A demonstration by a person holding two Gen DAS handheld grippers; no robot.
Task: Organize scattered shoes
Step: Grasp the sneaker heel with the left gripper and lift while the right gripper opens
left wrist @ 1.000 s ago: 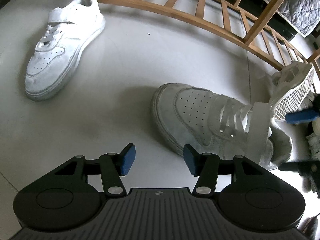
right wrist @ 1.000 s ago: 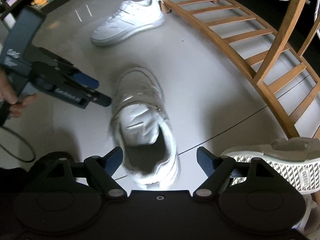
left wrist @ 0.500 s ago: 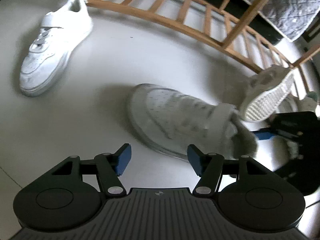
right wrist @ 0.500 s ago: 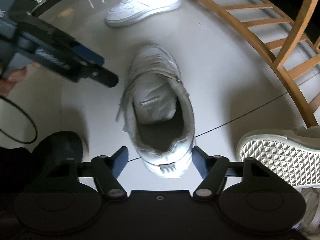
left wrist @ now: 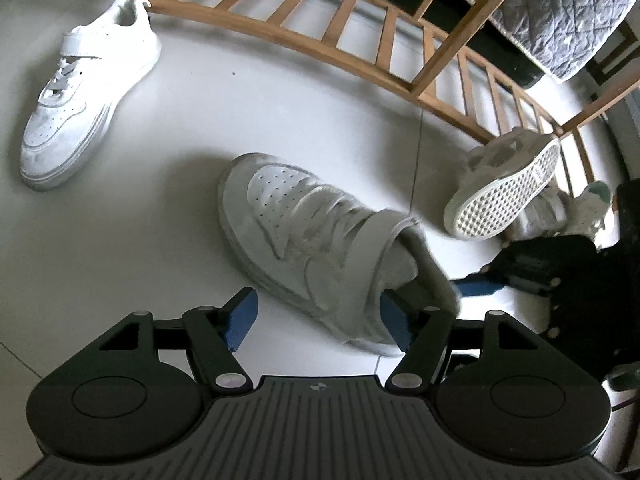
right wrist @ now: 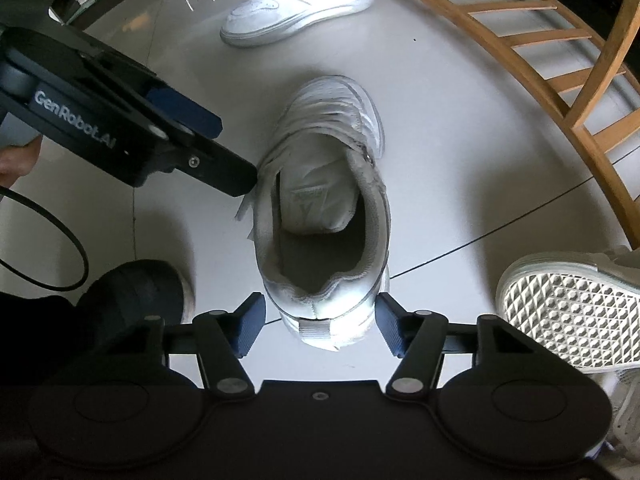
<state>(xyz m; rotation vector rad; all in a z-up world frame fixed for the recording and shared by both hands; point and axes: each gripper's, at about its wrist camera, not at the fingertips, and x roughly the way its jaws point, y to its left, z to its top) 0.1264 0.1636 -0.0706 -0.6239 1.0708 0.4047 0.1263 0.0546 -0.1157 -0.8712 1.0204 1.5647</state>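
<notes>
A worn white strap sneaker (right wrist: 324, 200) stands upright on the floor, heel toward my right gripper (right wrist: 320, 326). Its jaws are closing around the heel: the right pad is at the heel and the left pad stands a little off it. My left gripper (left wrist: 316, 318) is opening with nothing gripped; in the right wrist view, one of the left gripper's fingers (right wrist: 224, 172) sits against the outside of the sneaker's collar. The same sneaker (left wrist: 320, 248) fills the middle of the left wrist view. Its matching white sneaker (left wrist: 84, 92) (right wrist: 296, 4) lies further off by the rack's foot.
A curved wooden rack (left wrist: 360, 52) (right wrist: 540, 80) runs behind the shoes. Another sneaker lies sole-up (left wrist: 504, 196) (right wrist: 560, 308) at the right beside more pale shoes. A person's black shoe (right wrist: 136, 292) and a cable (right wrist: 60, 240) are at the left. A quilted blanket (left wrist: 540, 12) hangs behind.
My right gripper came down onto the sneaker's heel and its jaws narrowed. My left gripper moved in beside the sneaker's collar and its jaws widened.
</notes>
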